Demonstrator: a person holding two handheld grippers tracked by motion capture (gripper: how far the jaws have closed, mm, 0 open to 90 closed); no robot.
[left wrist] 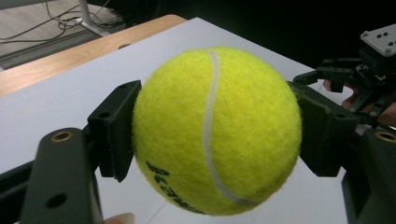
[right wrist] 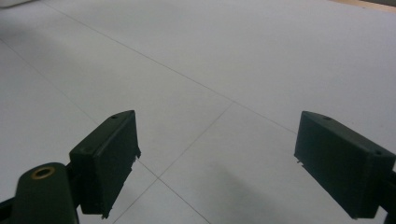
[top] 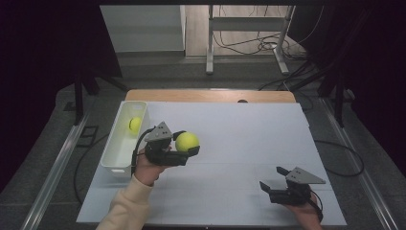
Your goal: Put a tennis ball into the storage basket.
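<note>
A white sheet [top: 239, 143] covers a wooden table seen from above. On the left of the sheet stands a long white plastic bin [top: 116, 151], its length running from near to far. Inside it, toward the far end, lies one fuzzy yellow-green tennis ball [top: 134, 124].

Just right of the bin, the person's left hand [top: 148, 167], in a cream sleeve, holds the black left gripper [top: 186, 146]. Its jaws are clamped on a second fuzzy yellow-green tennis ball with a white seam [top: 186, 142], held clear above the sheet. In the left gripper view the two black pads [left wrist: 116, 128] press against opposite sides of this ball [left wrist: 215, 130], and black lettering shows on its underside.

At the near right, well apart from the ball and the bin, the right hand [top: 306, 213] holds the black right gripper [top: 273, 178] low over the sheet. Its jaws stand wide apart with nothing between them; in the right gripper view bare white sheet [right wrist: 224, 70] with thin grid lines lies between them.
</note>
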